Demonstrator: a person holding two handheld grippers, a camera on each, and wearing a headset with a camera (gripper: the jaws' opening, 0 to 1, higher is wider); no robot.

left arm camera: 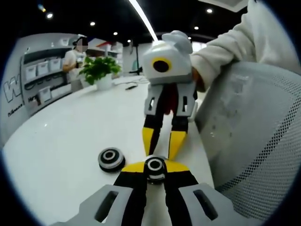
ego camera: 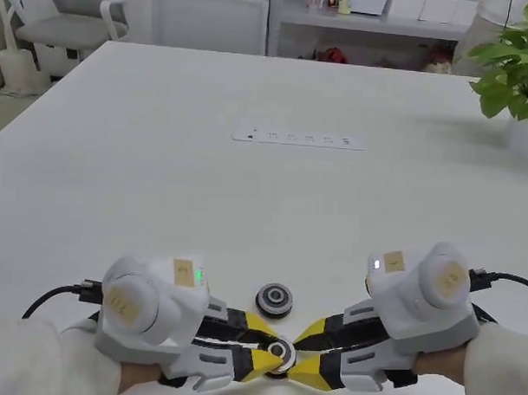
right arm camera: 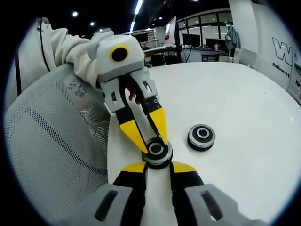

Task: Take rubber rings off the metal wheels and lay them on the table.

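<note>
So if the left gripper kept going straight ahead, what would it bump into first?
The wheel sits right between its fingers, so just past that it would likely meet the right gripper, which points straight back at it. The spare wheel lies off to one side.

My left gripper [ego camera: 267,349] and right gripper [ego camera: 300,353] match: rounded grey-white shells, tan stickers [ego camera: 183,271], black arms, pointed yellow tips. A black cable [ego camera: 52,296] leaves each. A green light [ego camera: 198,274] glows on the left one. My sleeves [ego camera: 16,353] are cream.
</note>
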